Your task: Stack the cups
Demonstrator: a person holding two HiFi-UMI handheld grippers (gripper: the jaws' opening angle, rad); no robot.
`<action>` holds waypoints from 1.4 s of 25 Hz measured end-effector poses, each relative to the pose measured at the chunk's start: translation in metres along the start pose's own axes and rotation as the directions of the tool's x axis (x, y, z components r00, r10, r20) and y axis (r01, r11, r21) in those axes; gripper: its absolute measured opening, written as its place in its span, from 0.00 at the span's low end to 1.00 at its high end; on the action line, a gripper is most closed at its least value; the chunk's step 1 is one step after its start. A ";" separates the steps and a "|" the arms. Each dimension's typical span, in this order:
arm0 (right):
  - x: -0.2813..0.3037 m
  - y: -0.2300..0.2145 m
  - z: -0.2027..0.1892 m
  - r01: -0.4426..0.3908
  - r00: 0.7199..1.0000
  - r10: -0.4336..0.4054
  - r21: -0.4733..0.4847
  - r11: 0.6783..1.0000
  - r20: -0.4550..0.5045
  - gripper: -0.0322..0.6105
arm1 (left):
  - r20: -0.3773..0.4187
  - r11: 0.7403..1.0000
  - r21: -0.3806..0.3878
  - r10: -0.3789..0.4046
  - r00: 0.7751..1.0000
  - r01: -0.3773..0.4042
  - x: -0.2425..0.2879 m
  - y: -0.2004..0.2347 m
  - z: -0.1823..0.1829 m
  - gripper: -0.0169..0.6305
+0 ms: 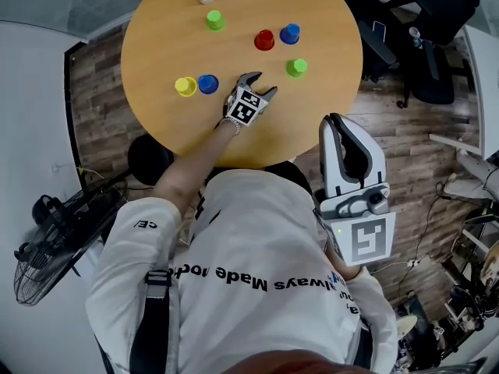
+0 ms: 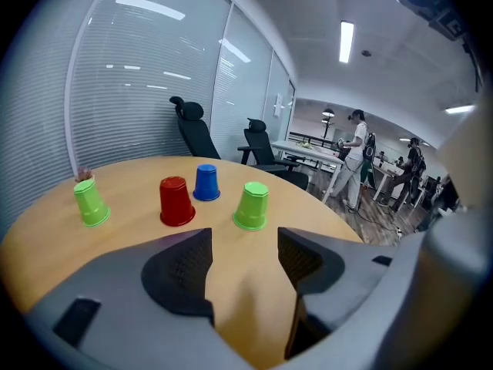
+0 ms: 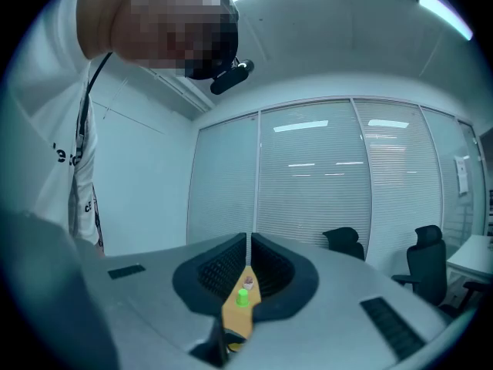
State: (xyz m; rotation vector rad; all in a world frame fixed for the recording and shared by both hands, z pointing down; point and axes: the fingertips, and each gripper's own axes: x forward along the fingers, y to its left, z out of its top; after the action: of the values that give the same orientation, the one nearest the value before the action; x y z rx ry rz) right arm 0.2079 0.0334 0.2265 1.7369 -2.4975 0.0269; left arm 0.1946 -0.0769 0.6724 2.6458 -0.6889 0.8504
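Six small cups stand spread over the round wooden worktop (image 1: pixel 156 45). A green cup (image 1: pixel 215 20) stands toward the far edge, with a red cup (image 1: pixel 264 40) and a blue cup (image 1: pixel 290 33) side by side near the middle. Another green cup (image 1: pixel 296 68) is closer in. A yellow cup (image 1: pixel 185 86) and a second blue cup (image 1: pixel 207 83) touch, or nearly so, toward the near-left edge. None is stacked yet.

The left tongs (image 1: pixel 262 84) reach in low over the near edge, spread apart with only bare wood between them. They face the nearer green cup (image 2: pixel 251 206), which stands mouth down, as do the red and far blue ones. The right tongs (image 1: pixel 337 123) are held off the worktop by the person's body, pressed together and empty.

The cups look like thin plastic: very light, smooth, with walls that would flex or skid away under a hard squeeze. The best hold is probably across the tapered side, up near the stiffer closed base, with gentle pressure. Lifted straight up, a cup could then be lowered over a neighbour.
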 end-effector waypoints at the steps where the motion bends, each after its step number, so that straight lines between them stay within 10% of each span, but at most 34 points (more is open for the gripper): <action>1: -0.002 -0.003 0.000 0.004 1.000 -0.004 0.001 1.000 0.000 0.12 | 0.003 1.000 0.003 -0.003 1.000 0.003 0.006 -0.002 0.007 0.44; 20: -0.039 -0.080 -0.017 0.091 0.995 -0.090 0.018 0.996 -0.044 0.12 | -0.055 0.997 0.063 -0.034 0.998 0.037 0.111 -0.029 0.067 0.44; 35: -0.031 -0.072 -0.016 0.073 0.996 -0.073 0.010 0.997 -0.048 0.12 | -0.053 0.998 0.069 -0.003 0.999 0.006 0.090 -0.018 0.063 0.37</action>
State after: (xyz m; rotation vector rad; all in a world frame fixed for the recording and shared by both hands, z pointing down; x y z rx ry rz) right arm 0.2875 0.0379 0.2367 1.8083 -2.4036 0.0768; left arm 0.2979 -0.1187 0.6755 2.6736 -0.6514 0.9558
